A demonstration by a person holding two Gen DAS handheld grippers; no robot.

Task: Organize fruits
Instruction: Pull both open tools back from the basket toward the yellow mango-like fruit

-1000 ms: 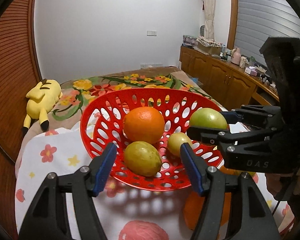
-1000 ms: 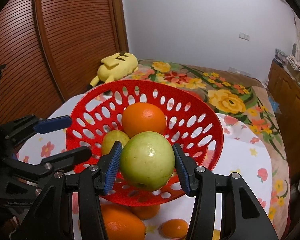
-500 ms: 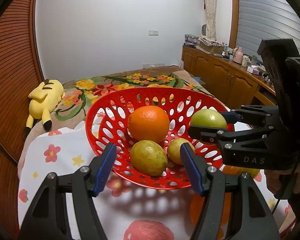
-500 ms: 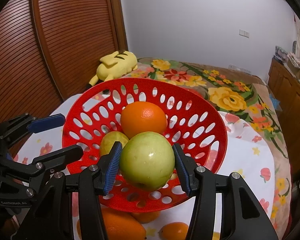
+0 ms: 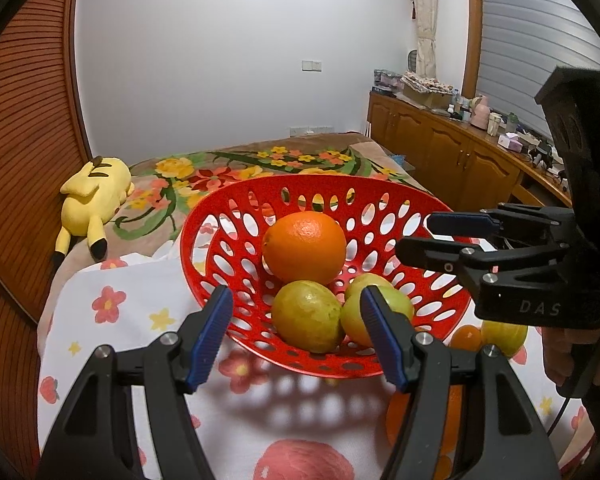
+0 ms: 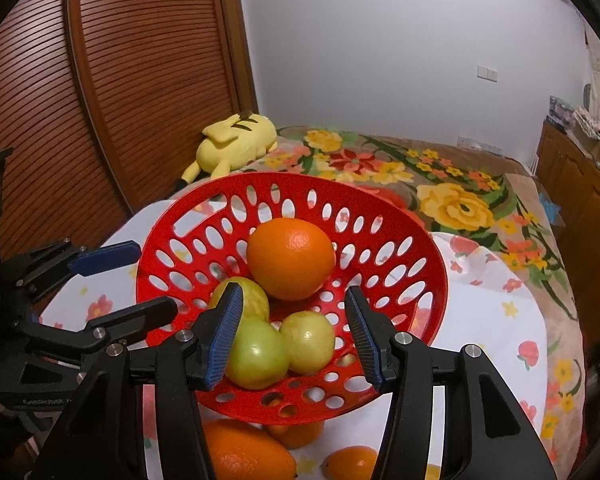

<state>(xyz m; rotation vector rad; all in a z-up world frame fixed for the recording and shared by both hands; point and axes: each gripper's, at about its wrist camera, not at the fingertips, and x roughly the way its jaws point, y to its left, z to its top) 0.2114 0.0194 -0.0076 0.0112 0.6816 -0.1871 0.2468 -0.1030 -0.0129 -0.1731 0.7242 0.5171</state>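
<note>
Clerk: Basket [image 5: 228,216], red, perforated, on flowered cloth [image 5: 140,312]; open side up, far rim higher than near rim.

Checker: Contents?

Clerk: One orange [image 6: 290,262] at the back, stem dimple turned up toward the right wrist camera. Three yellow-green fruits in front of it, touching. Oval fruit [image 5: 306,316] lies with its long axis across the left wrist view, dipping slightly to the right. Green apple [image 6: 256,356] sits at the near wall; which way its stem points is not visible.

Checker: Grippers?

Clerk: Left gripper [image 5: 296,300]: jaws apart, nothing between the pads, short of the near rim. Right gripper [image 6: 293,292]: jaws apart above the near fruits, gripping nothing; its left pad hides part of the rear green fruit [image 6: 242,300].

Checker: Items outside the basket?

Clerk: Large orange [image 6: 244,452], cut off by the gripper frame; small orange [image 6: 350,460], at the frame edge; another orange fruit [image 6: 296,432], mostly hidden under the basket. Kind of the green fruit [image 5: 504,332] behind the right gripper cannot be told.

Checker: Other?

Clerk: Yellow plush toy [image 5: 92,196], on the bed, well apart.
</note>
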